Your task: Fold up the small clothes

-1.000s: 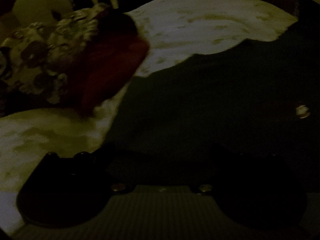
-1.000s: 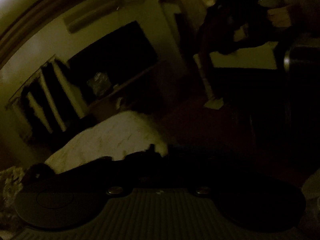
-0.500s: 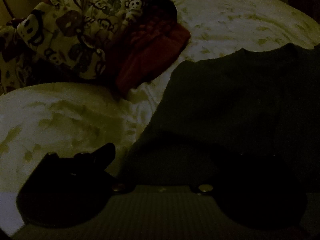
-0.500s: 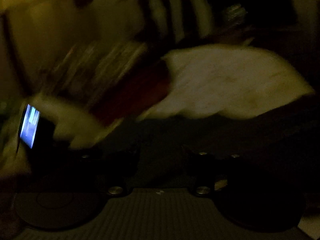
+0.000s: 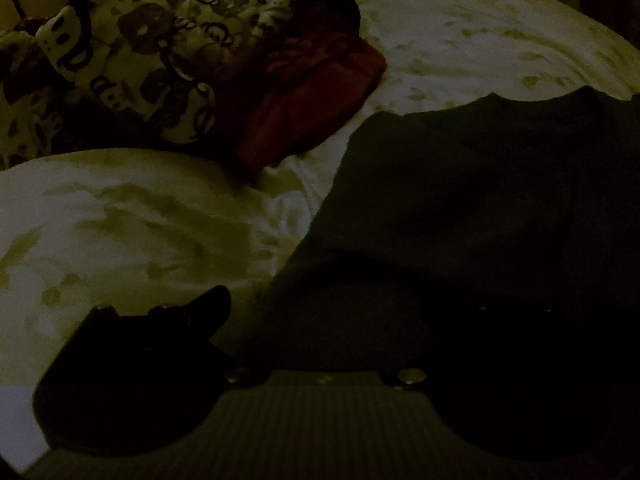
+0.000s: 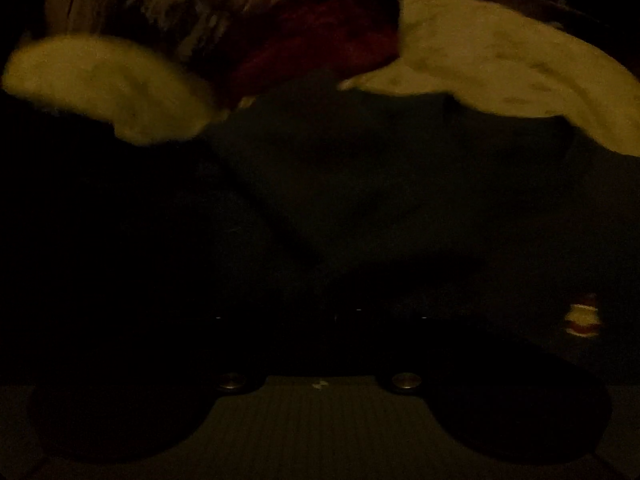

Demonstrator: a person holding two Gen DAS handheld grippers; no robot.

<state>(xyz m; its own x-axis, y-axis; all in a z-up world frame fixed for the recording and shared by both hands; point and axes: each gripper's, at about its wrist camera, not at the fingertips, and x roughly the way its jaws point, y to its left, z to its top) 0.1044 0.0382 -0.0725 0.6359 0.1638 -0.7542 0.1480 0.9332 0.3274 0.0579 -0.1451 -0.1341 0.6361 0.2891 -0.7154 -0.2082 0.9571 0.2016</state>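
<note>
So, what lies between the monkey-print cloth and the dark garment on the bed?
In the left wrist view, a crumpled red garment lies between the monkey-print cloth and the dark garment, with a strip of pale bedsheet below it.

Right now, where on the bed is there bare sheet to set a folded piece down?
Bare sheet lies left of the dark garment, below the red cloth and patterned fabric. More lies beyond the garment's far edge. The far left corner, holding the heap, is crowded.

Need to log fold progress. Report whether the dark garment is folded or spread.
Spread, mostly: the dark garment lies flat on the pale bedsheet, its outline open. Whether any edge is turned under, cannot tell; too dark.
</note>
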